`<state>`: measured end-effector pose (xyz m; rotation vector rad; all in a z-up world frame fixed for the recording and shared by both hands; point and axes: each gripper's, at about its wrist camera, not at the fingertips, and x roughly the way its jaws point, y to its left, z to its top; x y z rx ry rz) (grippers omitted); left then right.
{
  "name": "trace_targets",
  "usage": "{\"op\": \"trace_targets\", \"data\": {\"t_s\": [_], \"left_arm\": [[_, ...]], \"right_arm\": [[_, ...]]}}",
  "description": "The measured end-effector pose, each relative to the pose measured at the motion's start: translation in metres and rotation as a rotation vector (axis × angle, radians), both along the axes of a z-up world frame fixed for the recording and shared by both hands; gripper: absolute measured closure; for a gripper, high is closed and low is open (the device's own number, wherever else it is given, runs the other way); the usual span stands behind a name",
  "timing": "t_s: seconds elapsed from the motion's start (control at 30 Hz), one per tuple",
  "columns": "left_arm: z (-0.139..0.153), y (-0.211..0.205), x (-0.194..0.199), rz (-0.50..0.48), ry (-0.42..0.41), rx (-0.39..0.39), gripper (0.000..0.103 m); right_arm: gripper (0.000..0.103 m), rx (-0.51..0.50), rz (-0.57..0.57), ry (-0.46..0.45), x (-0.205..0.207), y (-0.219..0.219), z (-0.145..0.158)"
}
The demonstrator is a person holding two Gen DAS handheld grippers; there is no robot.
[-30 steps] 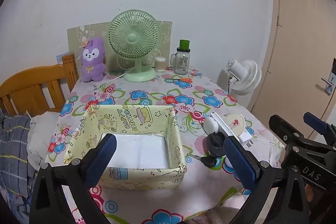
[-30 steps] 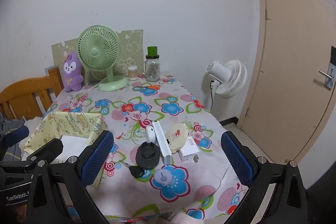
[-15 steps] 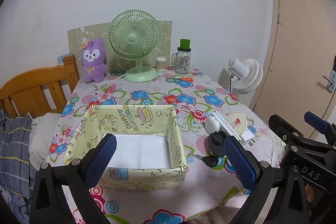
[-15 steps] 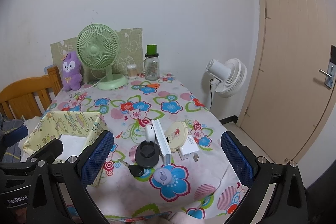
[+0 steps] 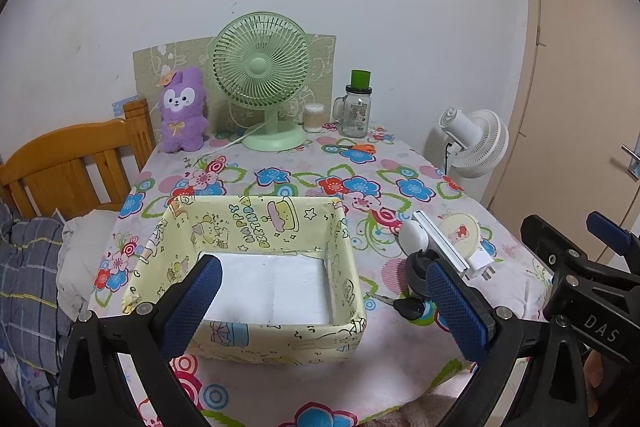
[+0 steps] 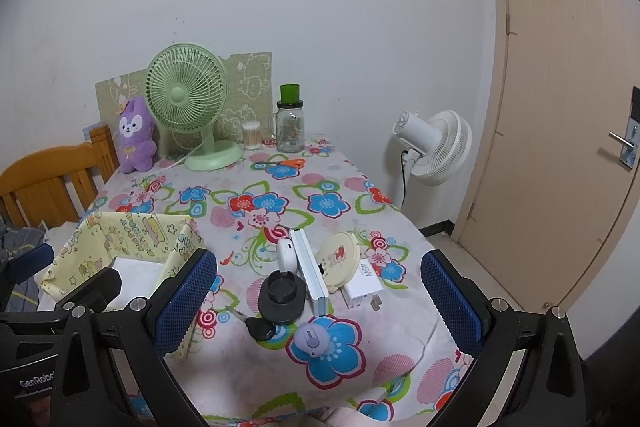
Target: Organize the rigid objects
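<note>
Left gripper (image 5: 320,291) held spread above box (image 5: 256,343); right gripper (image 6: 320,291) spread, empty, above charger (image 6: 362,287), key (image 6: 258,327).

The yellow box (image 5: 256,227) reads "HAPPY BIRTHDAY" on its inner far wall. The white charger (image 6: 362,285), at four o'clock from the box, reads "45W". The right gripper (image 5: 600,323) body shows "DAS"; the left gripper (image 6: 36,383) body shows "GenRobo", cut off.
</note>
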<state>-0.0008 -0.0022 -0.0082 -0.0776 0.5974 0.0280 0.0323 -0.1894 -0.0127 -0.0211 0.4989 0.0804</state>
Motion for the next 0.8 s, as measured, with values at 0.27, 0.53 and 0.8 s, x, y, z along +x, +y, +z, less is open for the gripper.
{"op": "trace_targets", "data": {"t_s": [0.27, 0.53, 0.8], "left_arm": [[0.001, 0.002, 0.007, 0.003, -0.003, 0.0, 0.001], [0.001, 0.002, 0.015, 0.012, -0.009, 0.011, 0.001], [-0.002, -0.004, 0.01, 0.022, -0.028, 0.028, 0.002]], "right_arm": [[0.0, -0.005, -0.006, -0.008, 0.005, 0.002, 0.0], [0.0, -0.006, -0.004, -0.01, 0.01, 0.003, 0.001], [0.0, -0.004, -0.004, -0.009, 0.01, 0.004, 0.001]]}}
